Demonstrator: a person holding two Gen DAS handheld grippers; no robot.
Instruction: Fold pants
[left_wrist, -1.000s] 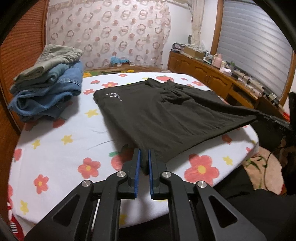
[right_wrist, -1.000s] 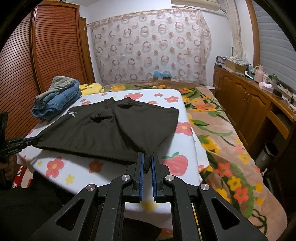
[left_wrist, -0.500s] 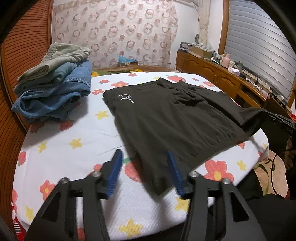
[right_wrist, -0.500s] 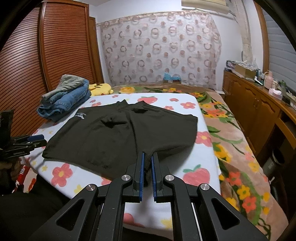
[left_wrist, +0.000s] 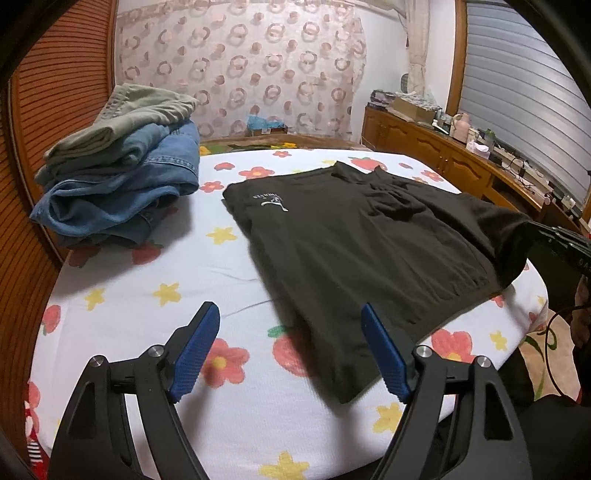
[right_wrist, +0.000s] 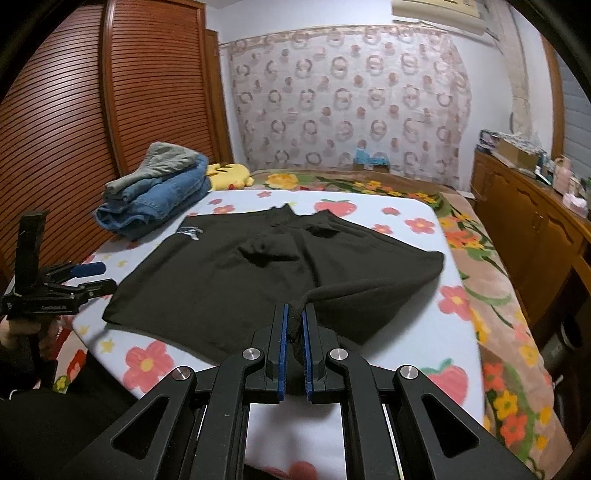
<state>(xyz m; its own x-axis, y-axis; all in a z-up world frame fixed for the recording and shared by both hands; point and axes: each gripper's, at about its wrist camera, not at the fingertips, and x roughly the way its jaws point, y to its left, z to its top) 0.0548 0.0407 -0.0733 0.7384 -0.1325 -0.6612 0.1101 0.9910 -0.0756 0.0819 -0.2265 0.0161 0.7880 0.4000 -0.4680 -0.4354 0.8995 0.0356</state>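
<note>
On the flowered sheet (left_wrist: 229, 280) the black pants (left_wrist: 354, 251) are spread; one corner is pinched by the right gripper (right_wrist: 293, 326), apparently lifted slightly, while the left gripper (left_wrist: 290, 347) is held wide apart.

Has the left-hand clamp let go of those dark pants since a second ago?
Yes. The left gripper now stands wide open above the flowered sheet, apart from the black pants; a second ago it was shut on their near corner. The right gripper stays clamped.
</note>
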